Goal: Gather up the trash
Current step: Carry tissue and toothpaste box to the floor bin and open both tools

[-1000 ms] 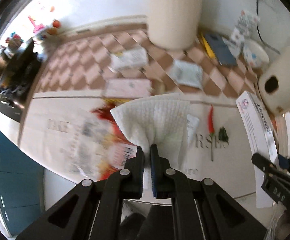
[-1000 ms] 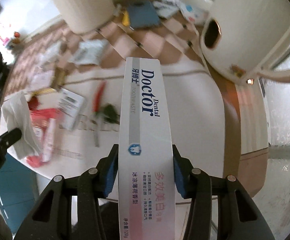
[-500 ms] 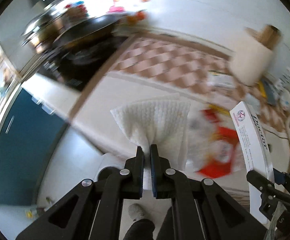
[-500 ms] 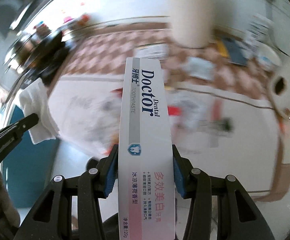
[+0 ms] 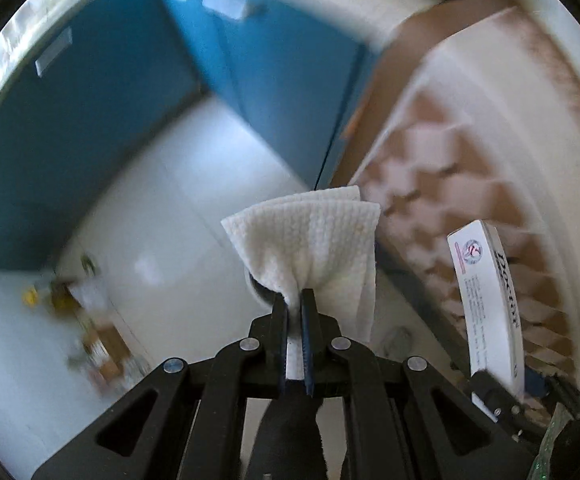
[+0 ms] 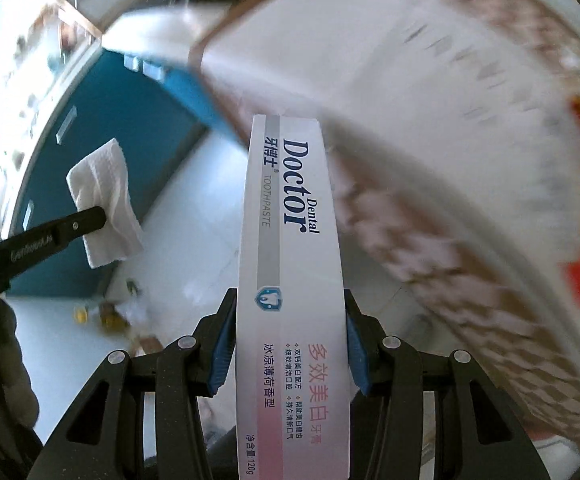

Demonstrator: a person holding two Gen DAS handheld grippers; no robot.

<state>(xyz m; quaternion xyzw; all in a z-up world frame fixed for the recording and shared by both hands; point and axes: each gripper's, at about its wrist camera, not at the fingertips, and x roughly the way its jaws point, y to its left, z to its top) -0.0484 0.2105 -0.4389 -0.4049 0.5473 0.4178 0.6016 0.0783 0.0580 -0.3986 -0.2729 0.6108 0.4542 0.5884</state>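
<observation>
Right tongs [image 6: 290,344] clamping toothpaste box [image 6: 290,240] reading "Dental Doctor", "TOOTHPASTE"

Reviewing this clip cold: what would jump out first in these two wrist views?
The long white toothpaste box fills the centre of the right wrist view, clamped between the right gripper's blue pads. In the left wrist view, a folded white paper towel fans out from the shut left gripper. Behind both lie a pale floor and blue cabinets, with the checkered tablecloth blurred at right.
</observation>
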